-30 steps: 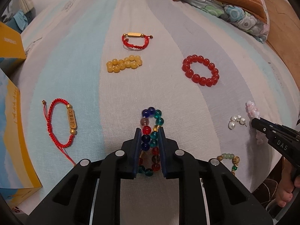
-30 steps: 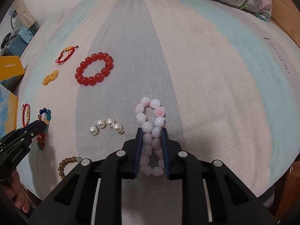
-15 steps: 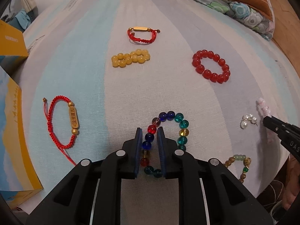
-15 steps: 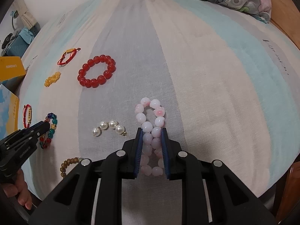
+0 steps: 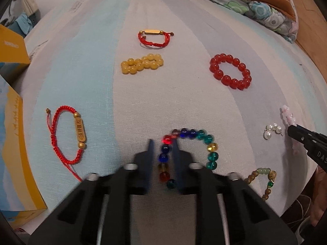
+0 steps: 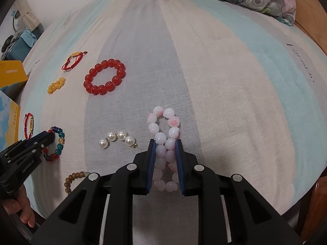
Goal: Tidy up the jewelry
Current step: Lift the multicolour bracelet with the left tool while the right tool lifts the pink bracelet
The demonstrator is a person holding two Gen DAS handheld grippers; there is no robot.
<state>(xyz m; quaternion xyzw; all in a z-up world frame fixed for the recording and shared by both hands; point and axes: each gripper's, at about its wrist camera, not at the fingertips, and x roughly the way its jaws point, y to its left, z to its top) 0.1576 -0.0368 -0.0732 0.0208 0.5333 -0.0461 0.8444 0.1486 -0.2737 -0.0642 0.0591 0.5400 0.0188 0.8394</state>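
Note:
A multicoloured bead bracelet (image 5: 211, 149) lies on the striped bed sheet. My left gripper (image 5: 162, 145) straddles its left side with the jaws slightly apart, and the beads between them look loose. My right gripper (image 6: 165, 143) is shut on a pink-white bead bracelet (image 6: 163, 126), squeezing it into a narrow loop on the sheet. Also lying on the sheet are a red bead bracelet (image 5: 230, 71), a yellow bead bracelet (image 5: 142, 63), two red cord bracelets (image 5: 67, 136) (image 5: 154, 37), pearl earrings (image 6: 117, 138) and a brown bead bracelet (image 5: 263, 180).
Yellow-blue boxes (image 5: 12, 159) stand at the left edge of the bed. A folded floral quilt (image 5: 255, 4) lies at the far right. The bed's front edge runs just below both grippers.
The left gripper's jaws have parted slightly and the multicoloured bracelet, pinched narrow a second ago, has spread into a wide loop. The right gripper keeps its hold on the pink bracelet.

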